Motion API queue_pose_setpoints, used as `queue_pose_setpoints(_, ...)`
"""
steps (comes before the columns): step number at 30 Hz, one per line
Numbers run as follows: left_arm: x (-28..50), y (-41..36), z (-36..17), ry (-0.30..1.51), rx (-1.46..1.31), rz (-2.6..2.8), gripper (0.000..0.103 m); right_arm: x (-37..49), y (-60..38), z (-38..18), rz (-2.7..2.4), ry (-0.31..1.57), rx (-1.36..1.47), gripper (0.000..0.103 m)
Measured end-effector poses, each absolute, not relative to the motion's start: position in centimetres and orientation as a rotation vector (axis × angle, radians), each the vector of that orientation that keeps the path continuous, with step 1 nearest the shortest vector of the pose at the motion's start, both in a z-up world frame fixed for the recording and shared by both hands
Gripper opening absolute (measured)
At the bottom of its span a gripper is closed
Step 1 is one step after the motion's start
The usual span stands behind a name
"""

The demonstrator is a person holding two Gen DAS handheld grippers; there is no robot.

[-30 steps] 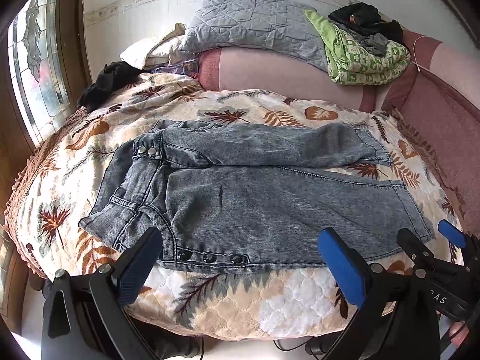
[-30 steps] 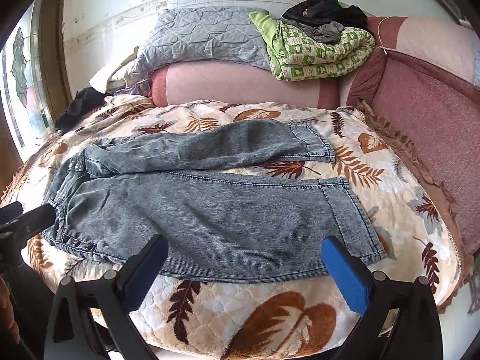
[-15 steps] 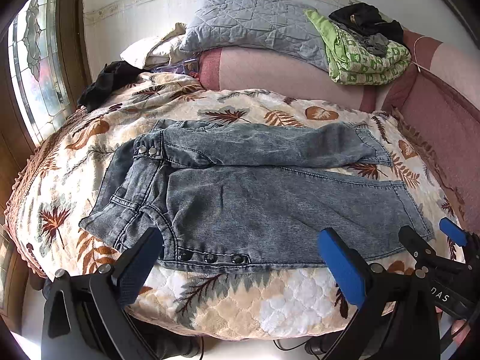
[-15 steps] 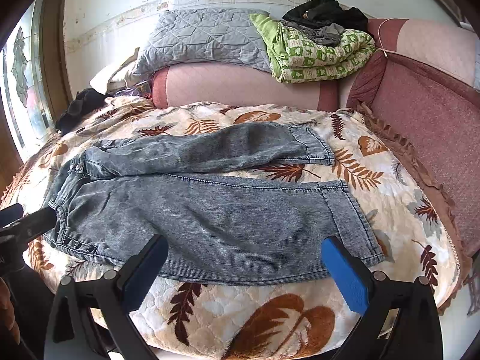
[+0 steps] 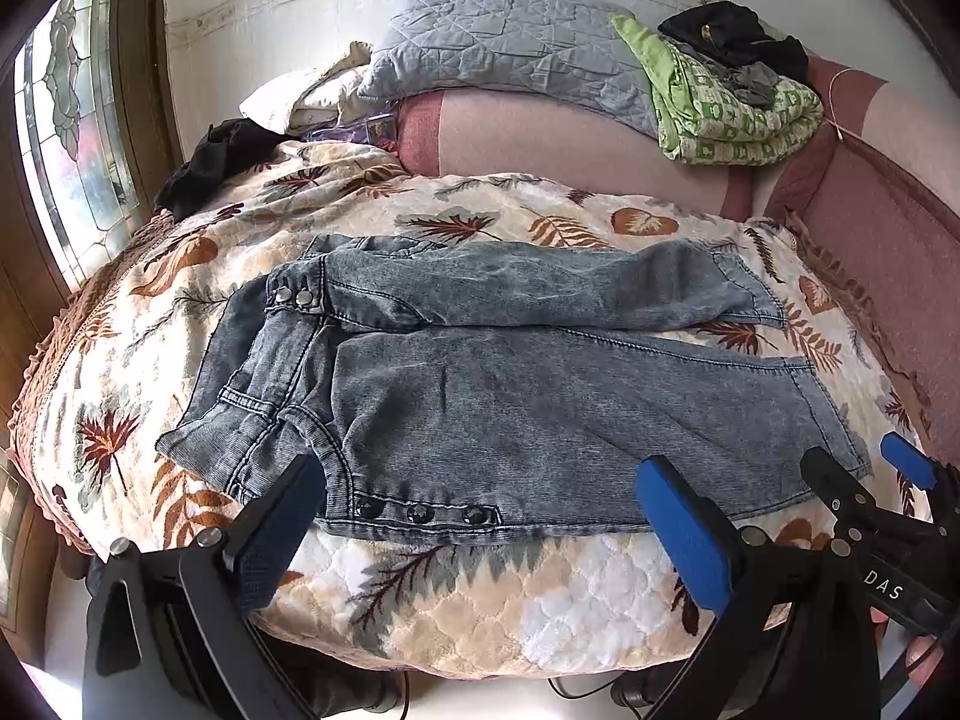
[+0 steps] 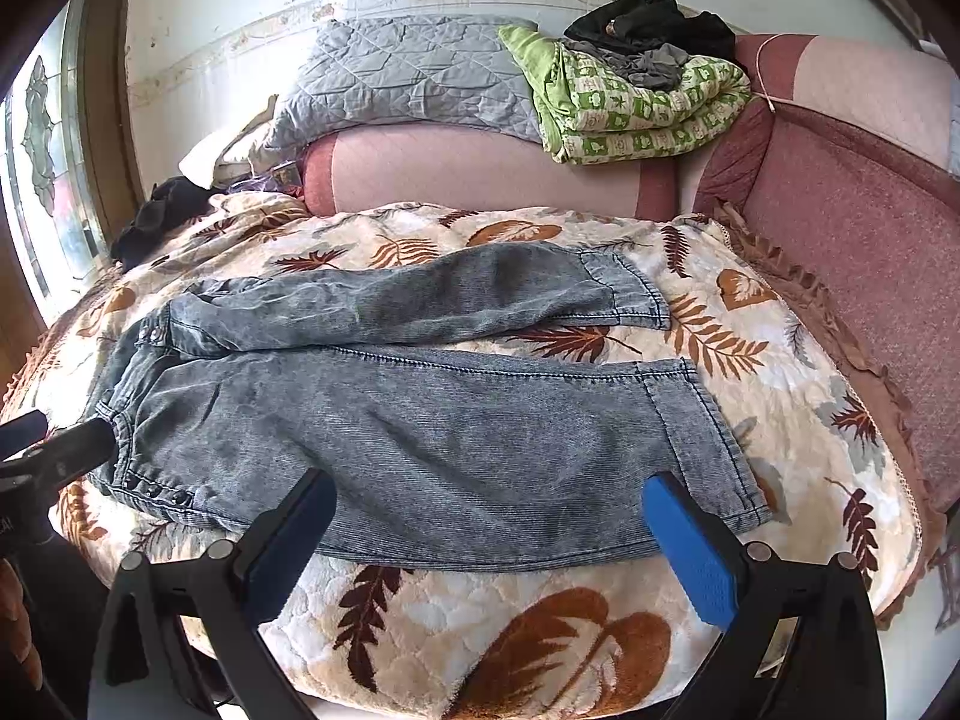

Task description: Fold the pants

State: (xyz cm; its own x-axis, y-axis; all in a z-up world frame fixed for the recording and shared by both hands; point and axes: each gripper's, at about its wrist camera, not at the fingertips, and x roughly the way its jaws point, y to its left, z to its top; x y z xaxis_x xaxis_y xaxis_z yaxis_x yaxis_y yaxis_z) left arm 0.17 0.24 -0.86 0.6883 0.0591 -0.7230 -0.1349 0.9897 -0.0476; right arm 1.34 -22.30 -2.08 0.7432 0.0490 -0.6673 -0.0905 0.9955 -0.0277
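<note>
While the pants (image 5: 540,396) lie spread on the bed (image 5: 456,594), nothing about them has changed over the last second: same creases, same outline, waistband (image 5: 264,396) toward the window side, both legs running toward the sofa side and splayed apart, the far leg (image 5: 540,294) angled away from the near leg (image 6: 450,450). Only the cameras shift a touch; in the left view the right gripper (image 5: 864,480) sits slightly lower and further toward the edge than a second ago, and in the right view the pants sit marginally lower in the frame. I read that as both tools hovering and lining up, with the fold not yet begun.

The left gripper (image 5: 480,534) hangs over the near edge of the bed by the row of snaps (image 5: 420,513), its fingers (image 5: 684,540) spread wide and holding nothing. The right gripper, seen from its own camera (image 6: 486,546), is likewise open and empty, poised above the near leg's lower hem side.

Beyond the pants, the leaf-patterned bedspread (image 6: 540,630) is bare near the front. A grey quilt (image 6: 408,72) and a green folded blanket (image 6: 630,108) rest on the pink bolster (image 6: 480,174) at the back.
</note>
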Motion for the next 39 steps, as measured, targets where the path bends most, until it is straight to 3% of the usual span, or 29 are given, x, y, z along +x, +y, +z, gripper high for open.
queue_pose_setpoints(19,0.8,0.7,-1.1,0.821,-0.128,0.09,0.103,2.2,-23.1,-2.1,0.099,0.744,-0.018,0.103)
queue_pose_setpoints(25,2.7,4.6,-1.4,0.866,-0.293,-0.006,0.103,4.6,-26.4,-1.8,0.185,0.81,0.145,0.103)
queue_pose_setpoints(31,7.2,11.4,-1.1,0.867,-0.361,0.061,0.103,11.1,-31.5,-1.3,0.238,0.911,0.267,0.103)
queue_pose_setpoints(39,17.1,19.9,-1.9,0.92,-0.439,0.082,0.103,25.8,-38.0,-2.2,0.206,1.027,0.366,0.103)
